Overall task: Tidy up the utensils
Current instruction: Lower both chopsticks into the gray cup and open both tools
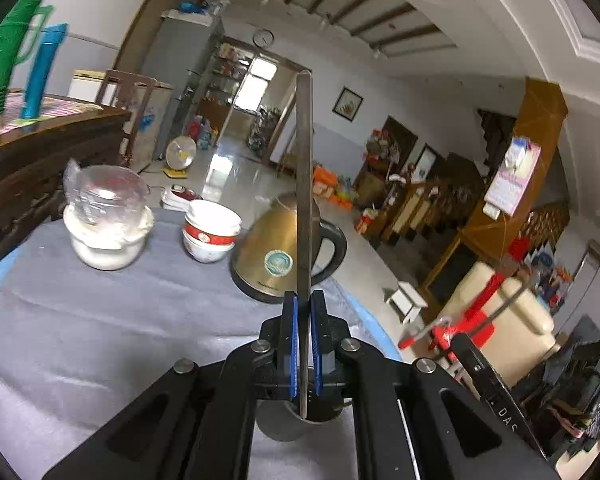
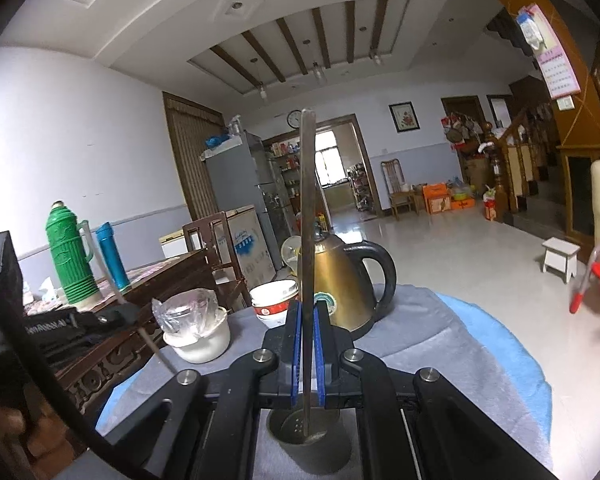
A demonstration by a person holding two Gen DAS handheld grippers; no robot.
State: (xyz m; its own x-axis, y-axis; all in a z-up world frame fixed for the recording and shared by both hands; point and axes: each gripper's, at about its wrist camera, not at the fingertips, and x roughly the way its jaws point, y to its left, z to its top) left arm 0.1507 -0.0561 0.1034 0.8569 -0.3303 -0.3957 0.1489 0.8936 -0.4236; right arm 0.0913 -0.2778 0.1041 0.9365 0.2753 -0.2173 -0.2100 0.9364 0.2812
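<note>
In the left wrist view my left gripper (image 1: 305, 312) is shut on a flat metal utensil handle (image 1: 305, 168). The handle stands upright between the blue pads, and its lower end hangs over the mouth of a grey metal cup (image 1: 278, 428) under the jaws. The right wrist view shows my right gripper (image 2: 308, 320) shut on a second flat metal utensil handle (image 2: 308, 200), also upright. That one's lower end reaches into the metal cup (image 2: 288, 436), which has small holes inside. The utensils' heads are hidden.
A grey cloth (image 1: 100, 340) covers the round table (image 2: 500, 352). At its far side stand a gold kettle (image 1: 268, 252), stacked bowls (image 1: 210, 232) and a white jar with a wrapped glass lid (image 1: 108, 216). A wooden table at the left bears a green thermos (image 2: 68, 260) and a blue bottle (image 2: 110, 256).
</note>
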